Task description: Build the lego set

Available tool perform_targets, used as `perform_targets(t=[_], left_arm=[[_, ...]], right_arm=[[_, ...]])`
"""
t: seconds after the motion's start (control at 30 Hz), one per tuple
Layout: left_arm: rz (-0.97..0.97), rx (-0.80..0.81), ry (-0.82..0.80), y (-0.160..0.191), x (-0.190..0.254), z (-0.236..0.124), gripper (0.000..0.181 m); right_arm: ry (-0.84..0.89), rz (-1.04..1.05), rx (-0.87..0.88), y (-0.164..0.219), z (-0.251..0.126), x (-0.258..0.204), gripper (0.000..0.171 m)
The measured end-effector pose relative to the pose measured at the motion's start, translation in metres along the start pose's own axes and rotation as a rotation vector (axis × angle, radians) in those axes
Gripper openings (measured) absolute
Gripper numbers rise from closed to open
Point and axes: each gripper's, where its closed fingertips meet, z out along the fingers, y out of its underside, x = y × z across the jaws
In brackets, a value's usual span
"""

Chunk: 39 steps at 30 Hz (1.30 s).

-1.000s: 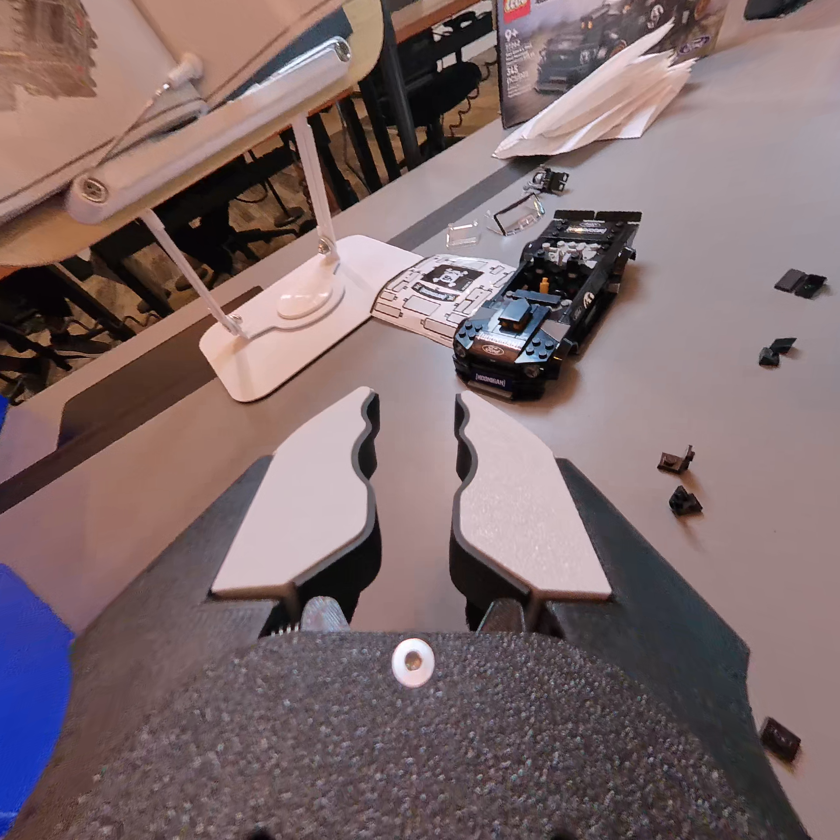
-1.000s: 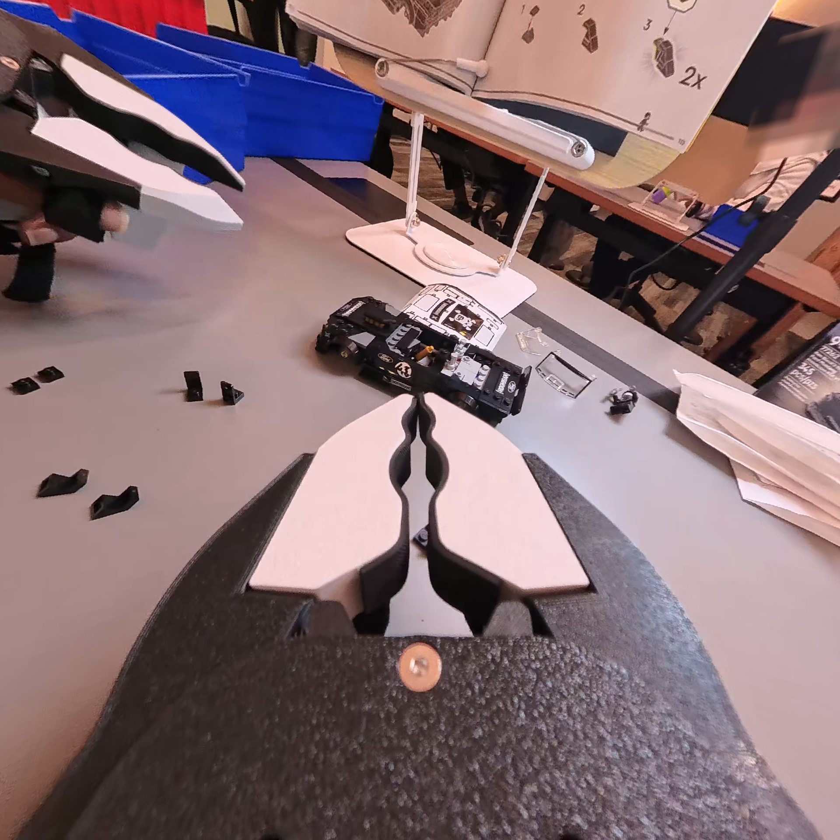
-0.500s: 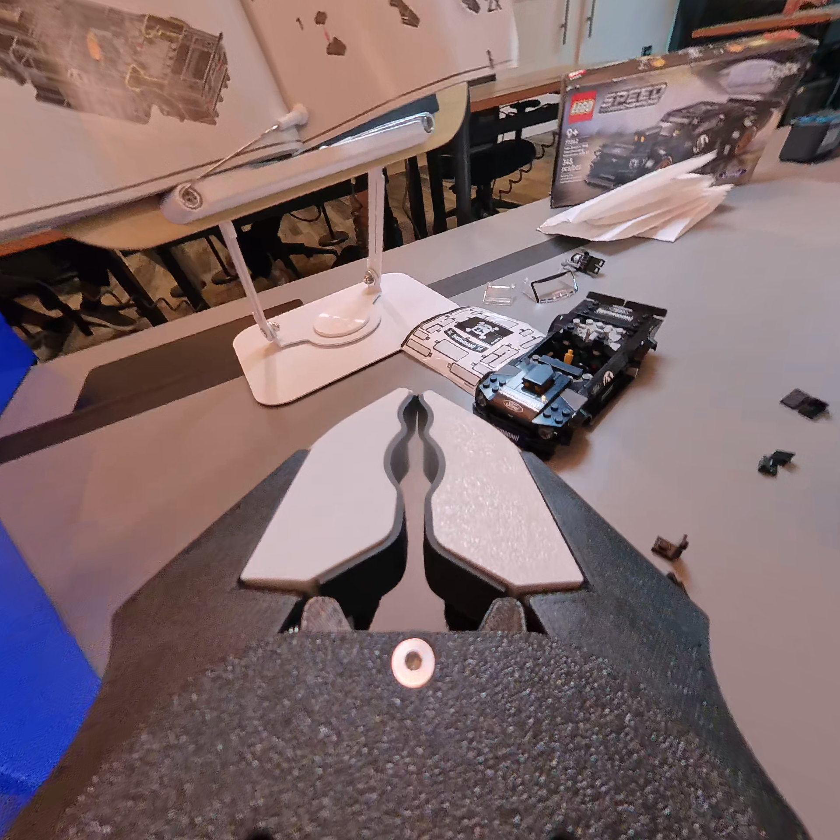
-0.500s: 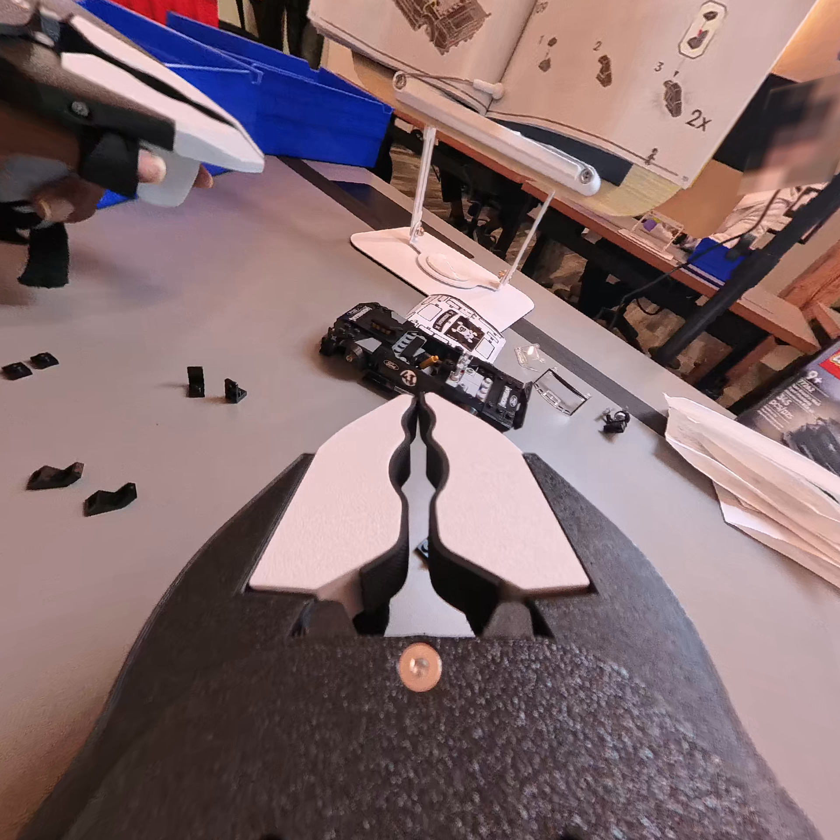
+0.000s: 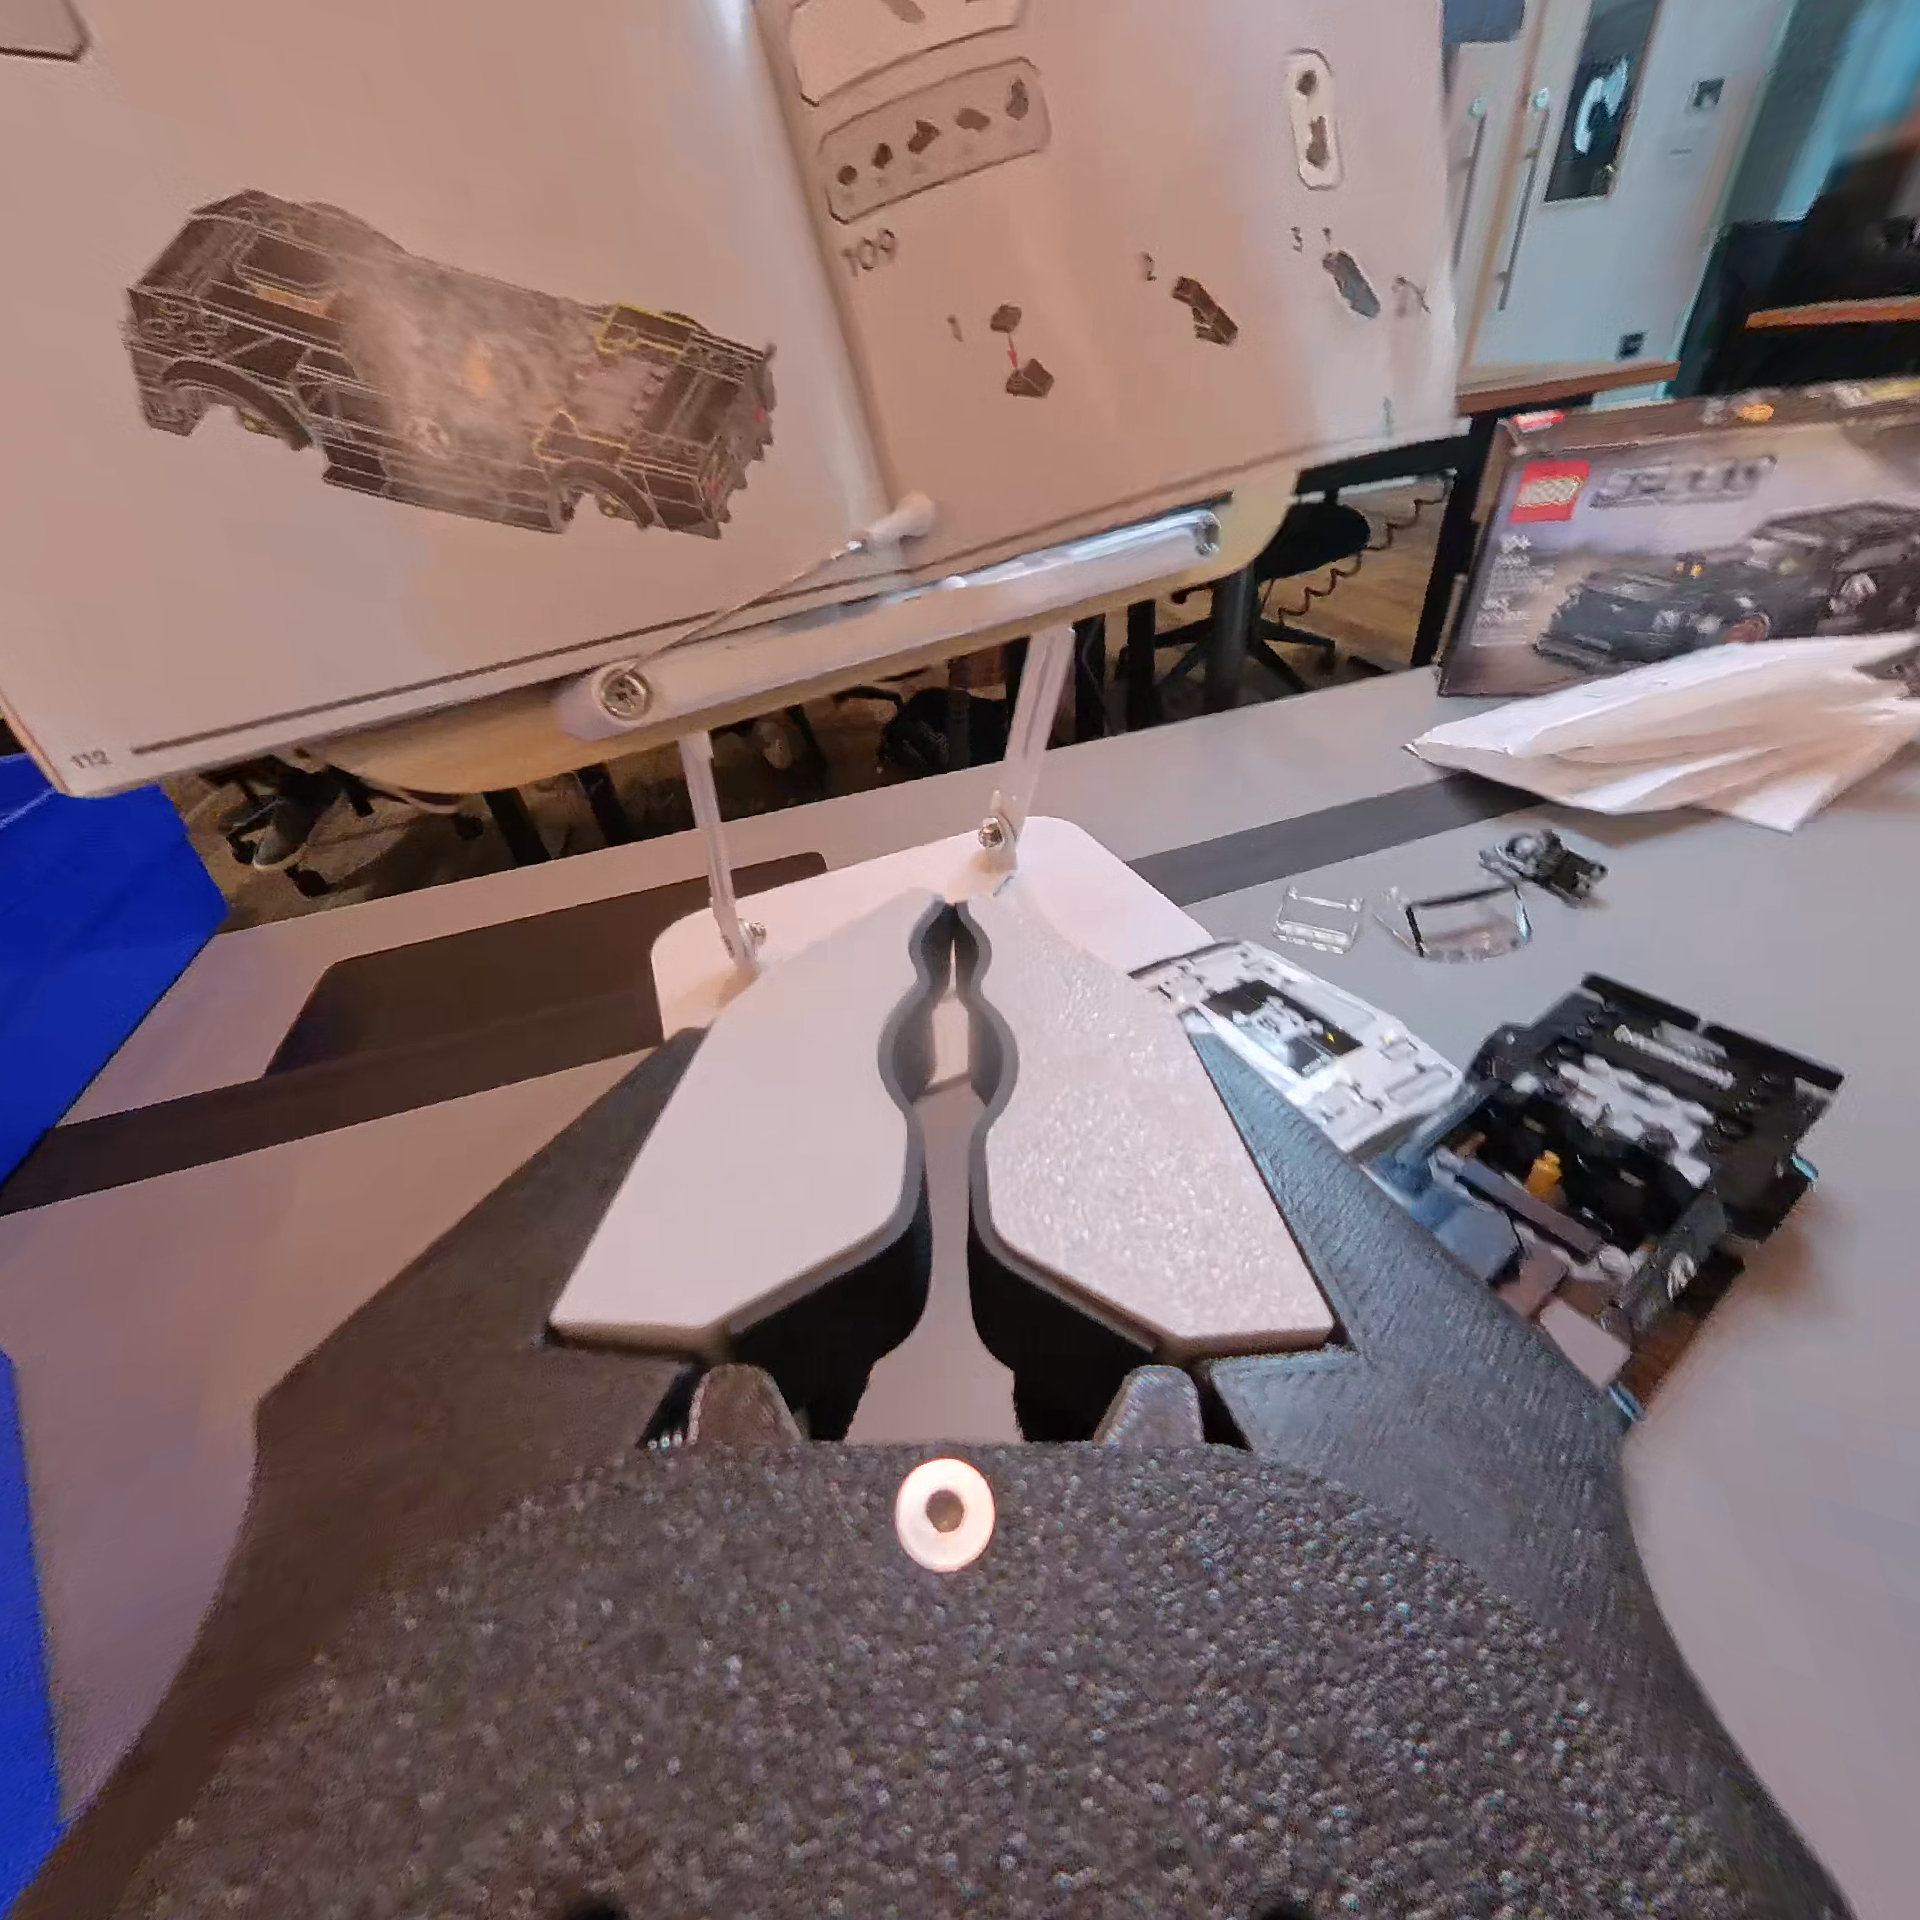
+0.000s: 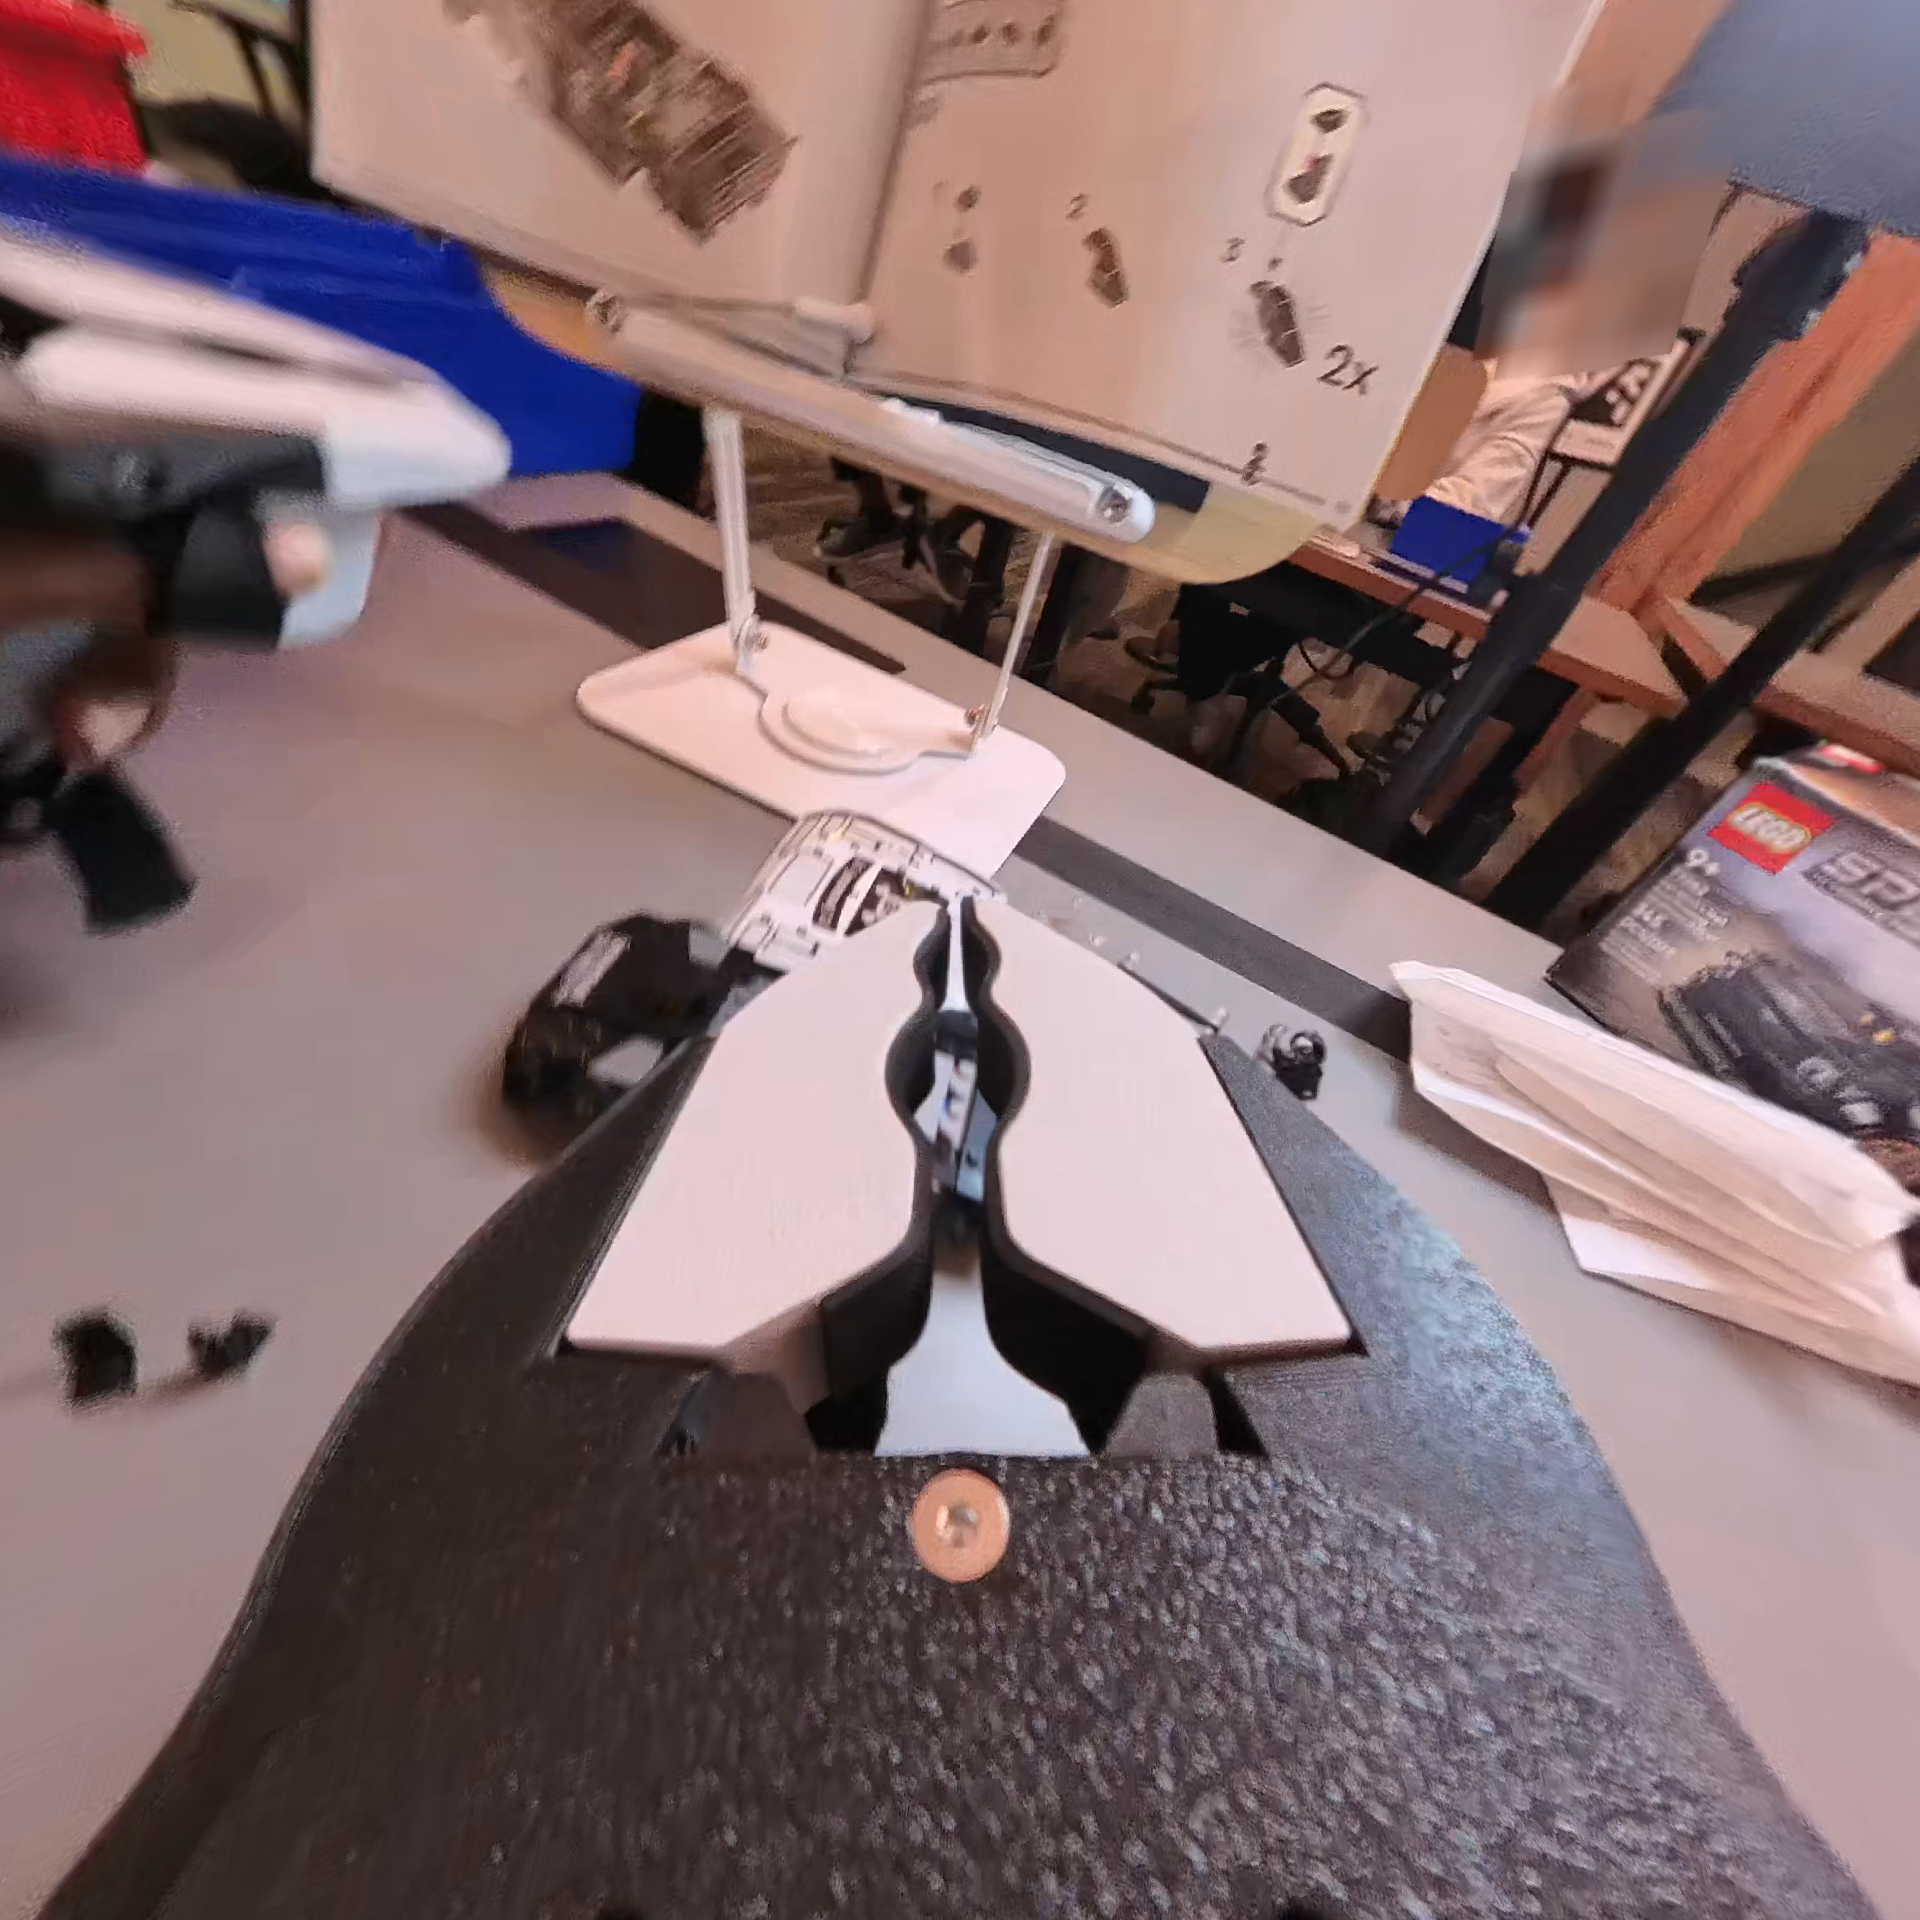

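The partly built black lego car (image 5: pixel 1621 1143) lies on the grey table, to the right of my left gripper (image 5: pixel 951 914), which is shut and empty and points at the instruction booklet (image 5: pixel 623 312) on its white stand. A white printed sheet (image 5: pixel 1278 1029) lies beside the car. In the right wrist view my right gripper (image 6: pixel 956 914) is shut, held above the car (image 6: pixel 603 997), which its fingers partly hide. The left gripper (image 6: pixel 260 457) shows blurred at upper left, held in a hand.
Clear pieces (image 5: pixel 1455 920) and a small black part (image 5: pixel 1548 857) lie behind the car. Paper bags (image 5: pixel 1683 738) and the set's box (image 5: pixel 1704 540) are at far right. Loose black bricks (image 6: pixel 99 1351) lie at left. The stand base (image 6: pixel 821 738) and blue bins (image 5: pixel 94 935) are nearby. There is about 20 cm between the tips of the two grippers.
My left gripper closed from open, rose and turned left toward the booklet. My right gripper stayed shut and moved forward over the car.
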Motion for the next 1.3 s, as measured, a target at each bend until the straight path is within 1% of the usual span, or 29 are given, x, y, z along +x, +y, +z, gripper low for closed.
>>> perform_targets(t=[0.07, 0.1, 0.17, 0.27, 0.37, 0.47, 0.63, 0.77, 0.93, 1.03, 1.13, 1.3], left_arm=[[0.046, -0.018, 0.039, 0.01, 0.011, -0.01, 0.0], [0.062, -0.034, 0.062, 0.017, 0.016, -0.017, 0.0], [0.056, -0.059, 0.09, 0.027, 0.022, -0.027, 0.0], [0.007, -0.07, 0.128, 0.025, 0.031, -0.027, 0.0], [0.042, -0.073, 0.134, 0.029, 0.035, -0.022, 0.0], [0.037, -0.081, 0.14, 0.036, 0.034, -0.021, 0.0], [0.026, -0.055, 0.119, 0.031, 0.027, -0.024, 0.0], [0.013, -0.06, 0.121, 0.033, 0.025, -0.023, 0.0], [0.01, -0.061, 0.127, 0.034, 0.026, -0.022, 0.0], [0.024, -0.081, 0.123, 0.038, 0.026, -0.021, 0.0], [0.03, -0.106, 0.116, 0.041, 0.025, -0.021, 0.0], [0.006, -0.197, 0.104, 0.054, 0.023, -0.02, 0.0]], right_arm=[[0.05, 0.096, 0.0, -0.003, 0.016, 0.006, 0.002], [0.081, 0.138, 0.003, 0.0, 0.022, 0.009, 0.0], [0.087, 0.165, -0.029, 0.014, 0.03, 0.006, 0.001], [0.123, 0.129, -0.086, 0.034, 0.03, 0.007, 0.002], [0.114, 0.185, -0.111, 0.041, 0.025, 0.008, 0.002], [0.114, 0.205, -0.087, 0.038, 0.017, 0.013, 0.002], [0.121, 0.188, -0.043, 0.028, 0.014, 0.024, 0.004], [0.132, 0.192, -0.037, 0.029, 0.012, 0.031, 0.004], [0.082, 0.182, 0.012, 0.017, 0.01, 0.026, 0.003], [0.034, 0.15, 0.039, 0.012, 0.009, 0.015, 0.003], [0.024, 0.126, 0.032, 0.013, 0.009, 0.008, 0.003], [0.027, 0.108, 0.028, 0.012, 0.008, 0.005, 0.004]])
